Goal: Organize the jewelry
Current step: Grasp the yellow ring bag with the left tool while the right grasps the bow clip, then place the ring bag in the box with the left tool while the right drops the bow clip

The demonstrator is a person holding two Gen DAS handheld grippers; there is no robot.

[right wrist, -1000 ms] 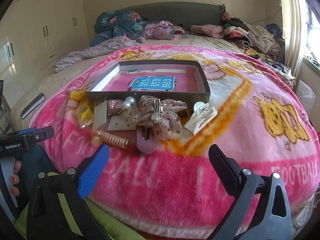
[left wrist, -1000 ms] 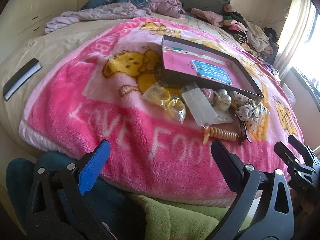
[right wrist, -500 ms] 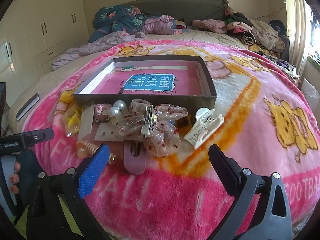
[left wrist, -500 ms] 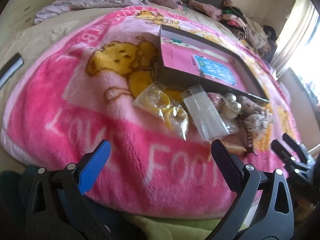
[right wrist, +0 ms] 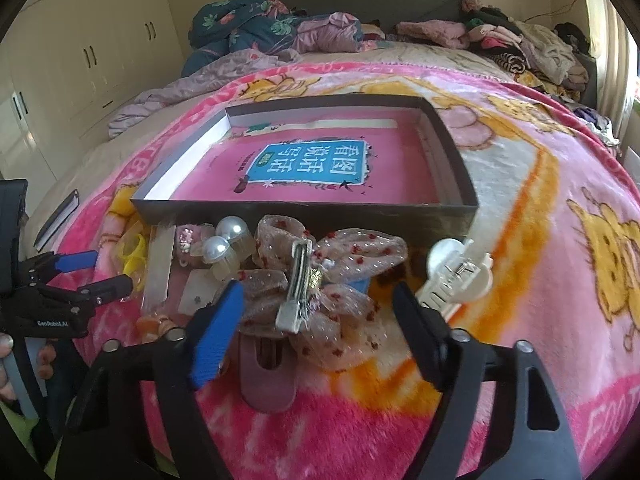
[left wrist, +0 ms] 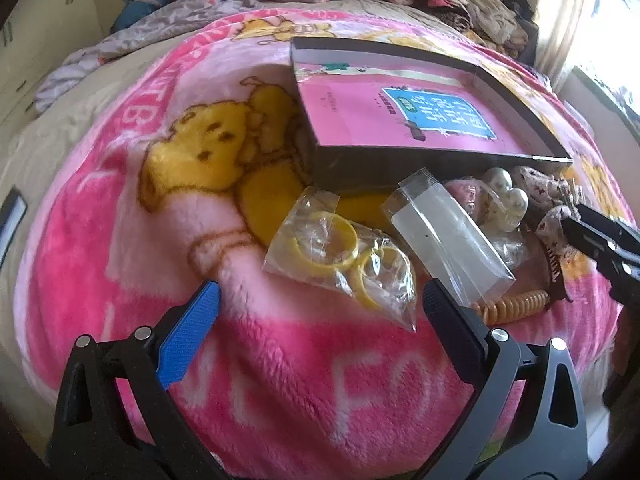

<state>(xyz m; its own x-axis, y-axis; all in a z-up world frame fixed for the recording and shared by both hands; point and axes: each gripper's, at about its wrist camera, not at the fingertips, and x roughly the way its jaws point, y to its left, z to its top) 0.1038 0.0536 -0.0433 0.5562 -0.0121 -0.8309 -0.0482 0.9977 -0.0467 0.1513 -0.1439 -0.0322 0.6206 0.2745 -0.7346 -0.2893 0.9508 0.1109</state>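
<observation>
A dark shallow box (right wrist: 460, 168) with a pink book inside lies on the pink blanket (left wrist: 288, 364). In front of it lie hair and jewelry items. A clear bag of yellow rings (left wrist: 344, 256) sits just ahead of my open, empty left gripper (left wrist: 320, 312). A long clear packet (left wrist: 448, 240), pearl pieces (left wrist: 504, 196) and an orange spiral tie (left wrist: 512, 306) lie to its right. My right gripper (right wrist: 320, 312) is open and empty, its jaws either side of a sheer spotted bow clip (right wrist: 320, 280). A white claw clip (right wrist: 456, 276) lies by its right finger.
A pink hair clip (right wrist: 266, 376) lies under the bow near the front edge of the bed. Piled clothes (right wrist: 520, 48) and a rumpled quilt (right wrist: 260, 28) lie at the far side. White wardrobes (right wrist: 80, 64) stand at left. A dark notebook (right wrist: 56, 220) lies at the left bed edge.
Both grippers have moved forward toward the items. The bag of rings is now close before the left gripper, and the bow clip now sits between the right gripper's jaws. Both stayed open.
</observation>
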